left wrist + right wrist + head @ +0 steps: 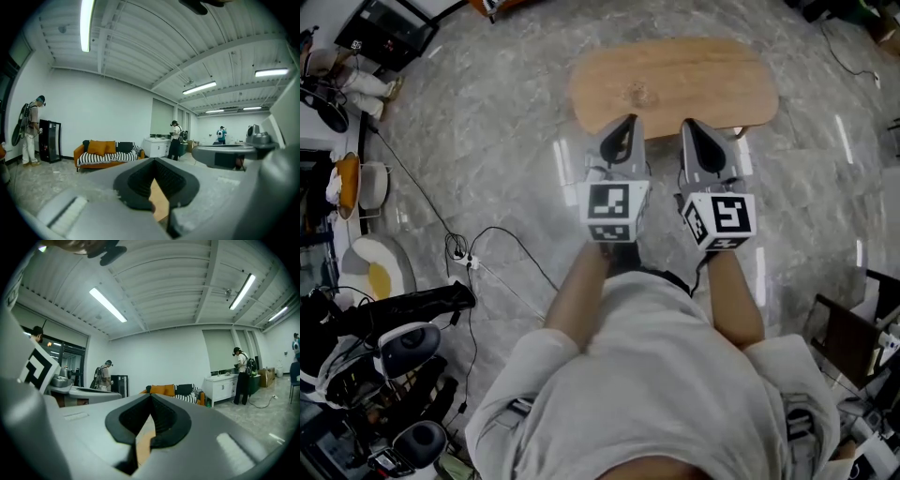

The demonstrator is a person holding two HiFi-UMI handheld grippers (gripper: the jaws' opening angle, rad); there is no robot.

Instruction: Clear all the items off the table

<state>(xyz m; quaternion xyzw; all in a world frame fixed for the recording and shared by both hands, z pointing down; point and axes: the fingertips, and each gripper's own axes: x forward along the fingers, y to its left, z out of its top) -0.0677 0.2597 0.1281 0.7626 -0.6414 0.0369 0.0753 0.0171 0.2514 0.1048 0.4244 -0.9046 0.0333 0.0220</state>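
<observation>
A small oval wooden table point(675, 80) stands on the marble floor in front of me, and no items show on its top. My left gripper point(628, 120) and right gripper point(689, 124) are held side by side over the table's near edge, pointing forward. Both are shut with nothing in them, and their tips meet. In the left gripper view the dark pads point(136, 183) touch at the tip point(153, 159), with a sliver of table wood point(159, 201) showing below. The right gripper view shows the same closed tip point(151, 395).
Cables point(487, 253) trail across the floor at the left, near black bags and a helmet point(403, 347). A dark chair point(853, 328) stands at the right. Farther off are an orange sofa point(105, 152), a white cabinet point(157, 146) and several standing people.
</observation>
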